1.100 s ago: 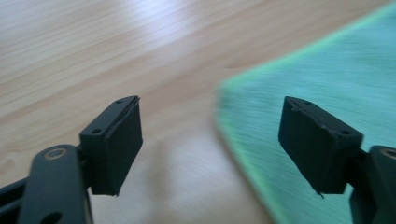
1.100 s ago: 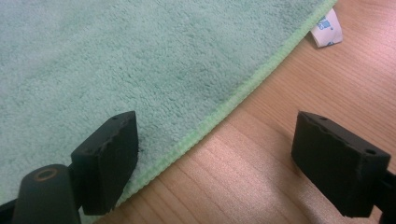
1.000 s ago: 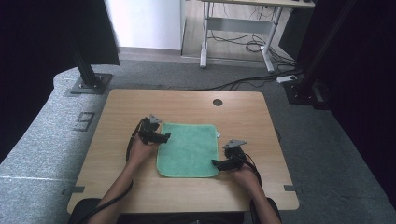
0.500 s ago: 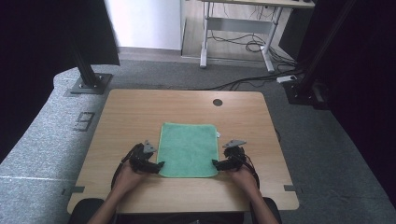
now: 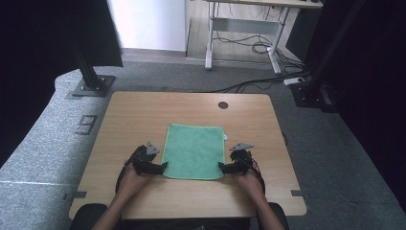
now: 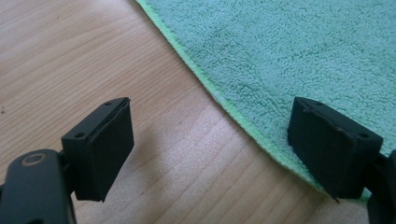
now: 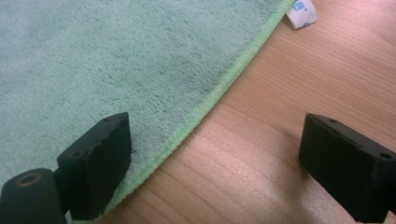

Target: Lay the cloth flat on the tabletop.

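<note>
Wooden table, flat square green terry towel mid-near edge. Left gripper and right gripper both spread wide, each straddling a near corner's hem. Looks like pre-grasp; next likely needs both pinching corners together, evenly.

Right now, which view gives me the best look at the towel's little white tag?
The right gripper view: the white tag sits close up at the top, sticking out from the green towel's hem onto the wood. In the high view it is a tiny white speck on the towel's right edge. The left gripper view faces the opposite hem.
</note>
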